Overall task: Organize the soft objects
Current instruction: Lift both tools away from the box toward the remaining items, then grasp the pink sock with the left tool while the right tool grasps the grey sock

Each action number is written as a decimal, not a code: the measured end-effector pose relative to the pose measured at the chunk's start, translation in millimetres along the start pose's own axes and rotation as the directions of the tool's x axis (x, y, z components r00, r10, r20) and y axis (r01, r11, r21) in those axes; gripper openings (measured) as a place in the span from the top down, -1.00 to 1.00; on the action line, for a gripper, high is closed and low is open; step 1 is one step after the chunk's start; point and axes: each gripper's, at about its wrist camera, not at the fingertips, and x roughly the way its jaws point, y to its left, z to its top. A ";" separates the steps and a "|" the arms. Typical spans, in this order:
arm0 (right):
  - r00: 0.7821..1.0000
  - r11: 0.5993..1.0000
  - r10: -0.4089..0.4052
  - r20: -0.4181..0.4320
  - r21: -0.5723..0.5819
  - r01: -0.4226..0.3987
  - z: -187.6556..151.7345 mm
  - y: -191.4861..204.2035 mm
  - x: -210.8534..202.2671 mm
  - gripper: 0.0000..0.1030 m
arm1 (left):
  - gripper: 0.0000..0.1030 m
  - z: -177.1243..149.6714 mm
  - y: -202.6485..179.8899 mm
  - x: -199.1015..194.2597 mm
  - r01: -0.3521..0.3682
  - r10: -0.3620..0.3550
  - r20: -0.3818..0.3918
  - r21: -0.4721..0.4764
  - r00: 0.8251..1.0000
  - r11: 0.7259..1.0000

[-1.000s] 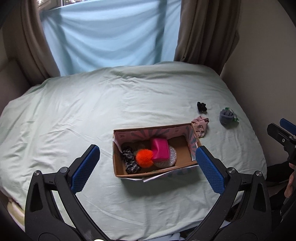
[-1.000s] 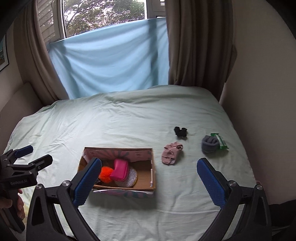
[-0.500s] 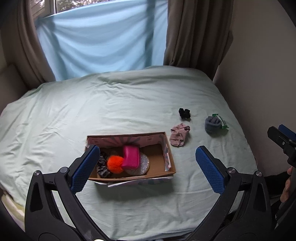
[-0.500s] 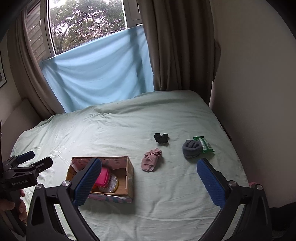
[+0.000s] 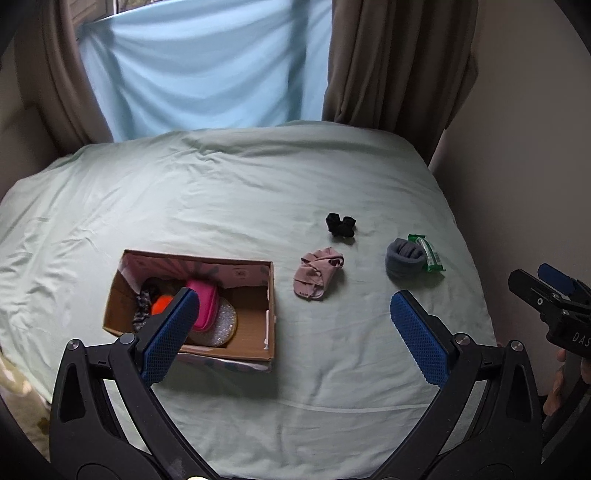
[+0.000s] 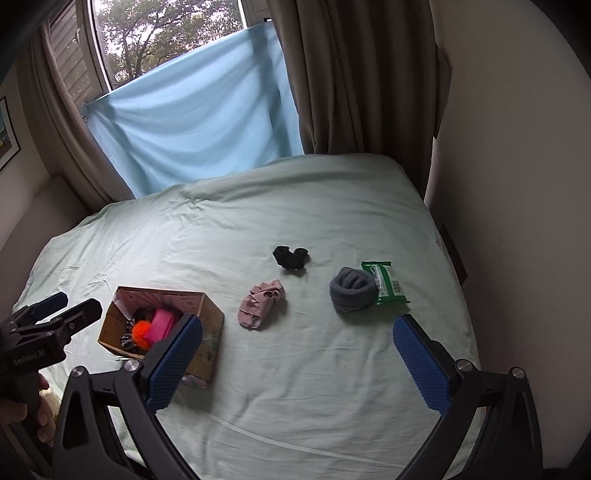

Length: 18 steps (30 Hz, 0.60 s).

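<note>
The left gripper (image 5: 291, 328) hangs above the near part of the bed (image 5: 229, 192) with its blue-padded fingers (image 5: 170, 334) spread wide and nothing between them. The right gripper (image 6: 295, 362) sits just the same, jaws far apart and empty, above the near edge of the sheet. Each shows at the edge of the other's view, held by a hand (image 6: 35, 421).

Behind the left gripper's left finger stands an open cardboard box (image 5: 255, 325), its far wall lined in a pink pattern. Inside, partly hidden by that finger, lie a pink pouch (image 5: 207, 306), an orange pompom (image 5: 161, 303), a dark patterned scrunchie (image 5: 142, 308) and a shiny silver disc (image 5: 225, 326) under the pouch.

Ahead of the gap between the left gripper's fingers, just right of the box, a crumpled pink sock (image 5: 318, 271) lies on the sheet. Farther off sits a small black sock bundle (image 5: 340, 224). Ahead of the right finger rests a rolled grey sock (image 5: 403, 257), touching a green packet (image 5: 428, 254) on its far right side.

From the right gripper, the pink sock lies ahead and left of centre, the grey roll ahead near the right finger, the box behind the left finger.

Beyond the bed hang brown curtains (image 6: 354, 74) and a pale blue cloth (image 6: 195, 122) across a window (image 6: 159, 33).
</note>
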 end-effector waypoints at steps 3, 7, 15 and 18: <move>1.000 1.000 0.003 -0.012 0.024 -0.003 5.4 -18.6 16.9 -0.99 | -1.00 4.3 -13.5 19.5 -0.010 0.010 -0.005 0.023 1.000 1.000; 1.000 0.998 0.000 -0.028 0.064 0.001 12.5 -36.4 46.7 -0.99 | -1.00 10.6 -27.0 59.3 -0.006 0.007 -0.046 0.029 0.999 1.000; 0.995 0.986 0.000 -0.097 0.165 0.016 18.0 -63.2 117.4 -0.99 | -1.00 22.2 -47.3 153.8 0.006 0.000 -0.136 0.045 0.991 0.999; 0.990 0.985 -0.015 -0.140 0.170 0.038 16.5 -66.7 144.8 -0.99 | -1.00 24.9 -53.0 188.2 0.012 -0.002 -0.175 0.058 0.985 0.998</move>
